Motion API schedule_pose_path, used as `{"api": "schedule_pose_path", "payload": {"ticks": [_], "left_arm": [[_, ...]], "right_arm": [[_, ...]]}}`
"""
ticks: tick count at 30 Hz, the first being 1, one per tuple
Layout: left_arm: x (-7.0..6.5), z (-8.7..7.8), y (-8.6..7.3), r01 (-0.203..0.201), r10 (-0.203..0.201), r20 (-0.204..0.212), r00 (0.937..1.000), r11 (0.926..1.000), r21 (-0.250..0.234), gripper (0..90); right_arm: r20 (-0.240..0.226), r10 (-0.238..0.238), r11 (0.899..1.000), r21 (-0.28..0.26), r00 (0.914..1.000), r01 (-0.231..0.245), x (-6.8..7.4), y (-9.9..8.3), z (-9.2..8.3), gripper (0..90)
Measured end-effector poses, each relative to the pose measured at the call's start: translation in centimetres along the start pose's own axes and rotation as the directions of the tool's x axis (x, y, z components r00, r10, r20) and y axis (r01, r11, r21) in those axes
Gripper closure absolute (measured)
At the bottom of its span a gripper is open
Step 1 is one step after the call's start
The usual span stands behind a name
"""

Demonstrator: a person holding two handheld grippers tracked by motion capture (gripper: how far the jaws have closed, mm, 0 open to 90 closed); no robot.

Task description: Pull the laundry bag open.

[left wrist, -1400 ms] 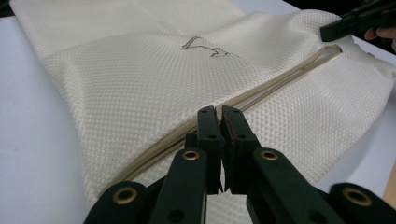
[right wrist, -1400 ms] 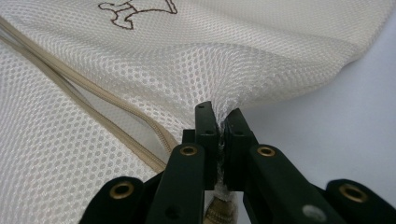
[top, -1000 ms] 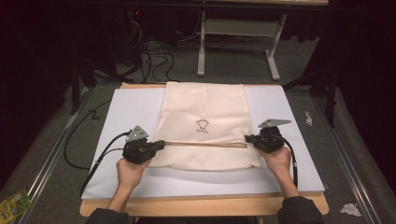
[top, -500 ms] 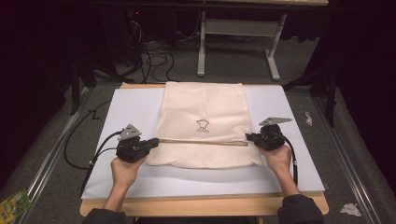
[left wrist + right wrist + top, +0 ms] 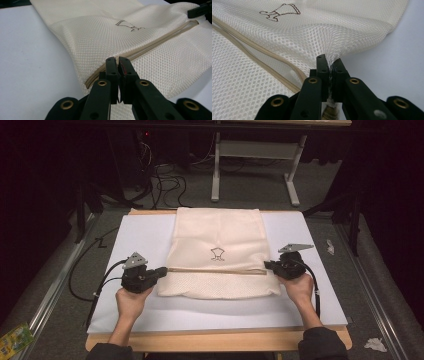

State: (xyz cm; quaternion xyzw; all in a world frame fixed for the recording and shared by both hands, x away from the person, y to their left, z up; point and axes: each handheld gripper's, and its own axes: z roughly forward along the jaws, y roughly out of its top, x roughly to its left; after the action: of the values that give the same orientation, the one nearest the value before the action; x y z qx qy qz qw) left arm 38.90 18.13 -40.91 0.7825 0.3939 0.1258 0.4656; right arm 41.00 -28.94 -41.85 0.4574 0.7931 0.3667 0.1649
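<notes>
The left claw (image 5: 162, 270) is clamped on the bag's (image 5: 217, 240) left edge, mesh pinched between its jaws right where the zip (image 5: 215, 270) begins. The right claw (image 5: 268, 265) is clamped on the opposite edge, fabric bunching up out of its jaws. Pulling from both ends likely keeps the zip line taut and flat between them. Beyond the claws the bag lies smooth on the white mat (image 5: 145, 235), its logo (image 5: 217, 253) just past the zip.

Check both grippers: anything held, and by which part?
Both hold the mesh bag. The left gripper is shut on its left edge, at the zipper's end; the right gripper pinches mesh at its right edge, beside the zipper.
</notes>
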Motion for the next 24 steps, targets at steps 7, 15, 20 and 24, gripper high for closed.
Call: {"api": "schedule_pose_path", "payload": {"ticks": [7, 15, 20, 24], "left_arm": [[0.6, -0.6, -0.1, 0.009, -0.009, -0.028, 0.9996, 0.9999, -0.009, 87.5], [1.1, -0.6, -0.1, 0.020, -0.020, -0.040, 0.9990, 0.9998, -0.001, 87.5], [1.3, -0.8, -0.1, 0.022, -0.022, -0.048, 0.9986, 0.9998, 0.001, 87.5], [1.6, -0.4, 0.0, 0.005, -0.002, -0.106, 0.9944, 0.9997, 0.025, 87.5]], "right_arm": [[0.017, 0.004, 1.000, 0.005, 0.9999, -0.004, -0.3, -0.1, -0.1, 88.8], [0.028, 0.004, 1.000, 0.003, 0.9996, -0.004, -0.4, 0.0, 0.0, 89.0], [0.028, 0.010, 1.000, 0.002, 0.9996, -0.010, -0.7, 0.0, -0.2, 89.1], [0.035, 0.010, 1.000, 0.001, 0.9994, -0.010, -0.6, 0.3, -0.3, 89.2]]}}
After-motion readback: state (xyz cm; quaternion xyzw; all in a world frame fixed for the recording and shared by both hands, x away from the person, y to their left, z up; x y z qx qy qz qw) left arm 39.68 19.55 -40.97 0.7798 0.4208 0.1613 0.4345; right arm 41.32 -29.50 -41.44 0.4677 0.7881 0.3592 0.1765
